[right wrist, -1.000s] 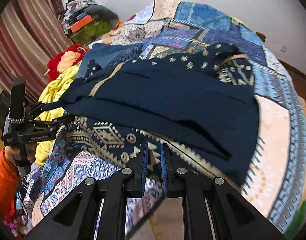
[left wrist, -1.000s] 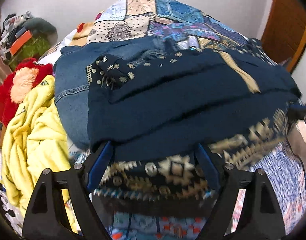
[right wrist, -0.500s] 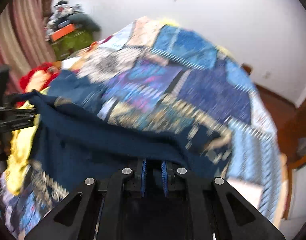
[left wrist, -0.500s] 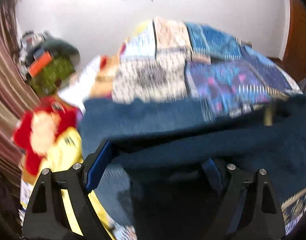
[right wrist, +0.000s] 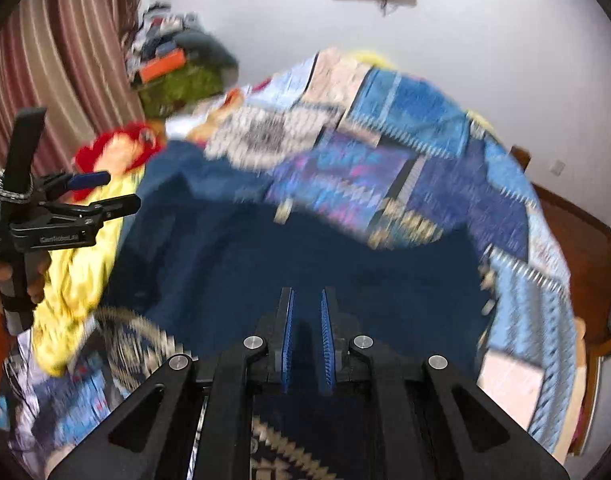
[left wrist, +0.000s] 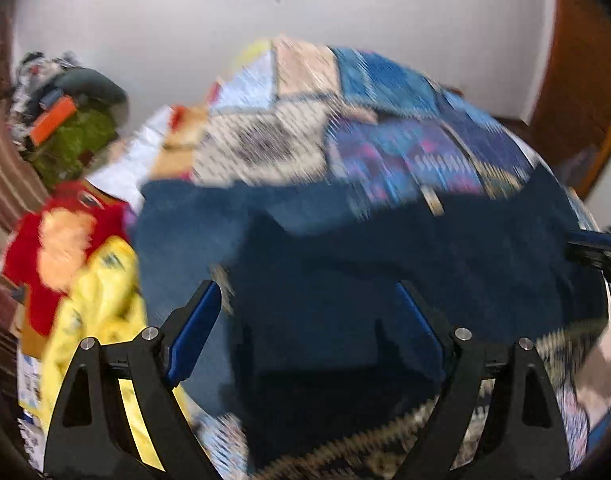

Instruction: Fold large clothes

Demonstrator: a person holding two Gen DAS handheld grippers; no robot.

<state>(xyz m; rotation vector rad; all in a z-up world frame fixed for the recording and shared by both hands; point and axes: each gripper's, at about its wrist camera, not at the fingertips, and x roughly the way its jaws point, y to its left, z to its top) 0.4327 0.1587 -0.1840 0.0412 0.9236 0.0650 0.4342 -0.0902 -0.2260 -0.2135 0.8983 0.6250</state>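
The big dark blue garment [right wrist: 305,256] is spread on the patchwork bed cover [right wrist: 417,120], right ahead of and under both sets of fingers. Its long side runs across, from one gripper to the other. The left gripper [left wrist: 305,312] is held wide open, with cloth lying between its fingers but not pinched. The right gripper [right wrist: 305,336] is nearly closed with a thin gap; whether cloth is caught there cannot be told. Beyond the fingertips, bare cover is seen, so room is left for folding forward. Left of the fingers, a yellow blanket [left wrist: 93,300] is crowded close.
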